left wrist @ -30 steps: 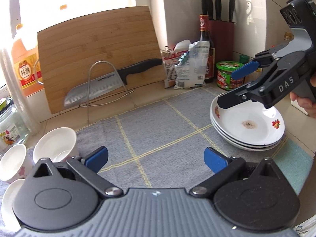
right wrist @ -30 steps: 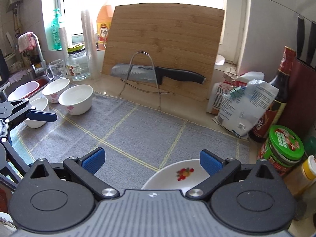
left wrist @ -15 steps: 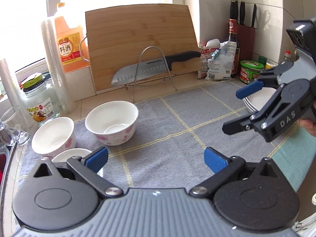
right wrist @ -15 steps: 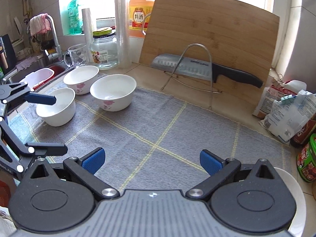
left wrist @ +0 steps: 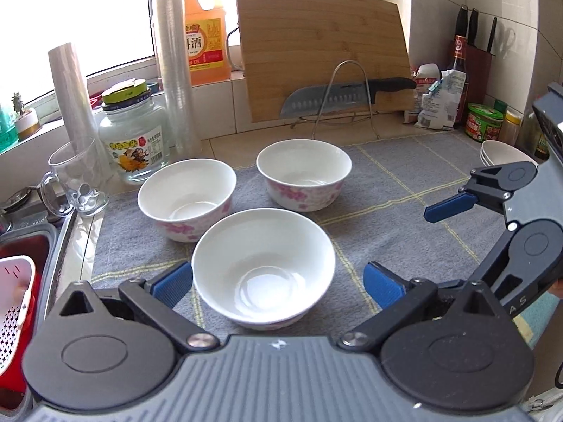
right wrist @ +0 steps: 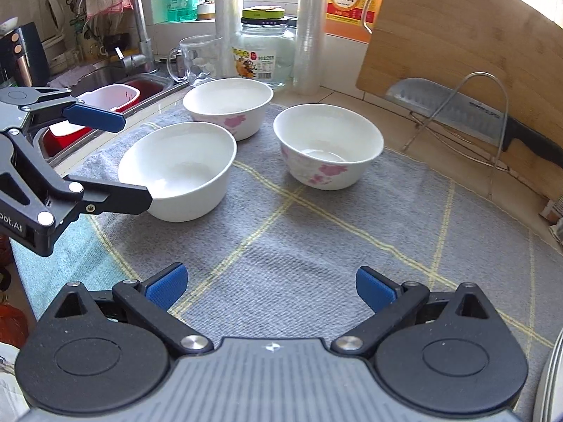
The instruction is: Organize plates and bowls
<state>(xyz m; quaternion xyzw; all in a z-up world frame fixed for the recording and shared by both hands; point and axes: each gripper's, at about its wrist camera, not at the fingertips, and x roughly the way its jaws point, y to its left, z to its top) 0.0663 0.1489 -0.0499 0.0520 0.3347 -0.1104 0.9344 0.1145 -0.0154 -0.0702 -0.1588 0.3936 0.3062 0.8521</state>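
White nearest bowl (left wrist: 264,267) sits on grey mat (left wrist: 387,190) between left tongs (left wrist: 278,279), spread wide for its rim. Two floral bowls (left wrist: 304,174) wait behind. Right tongs (right wrist: 271,286) hover apart, empty; plates (left wrist: 499,153) stacked far right on bench.

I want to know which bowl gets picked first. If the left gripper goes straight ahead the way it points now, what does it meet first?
Most likely the nearest white bowl: it sits centred between the open fingers of the left gripper, already close. The two flowered bowls lie farther back on the grey mat.
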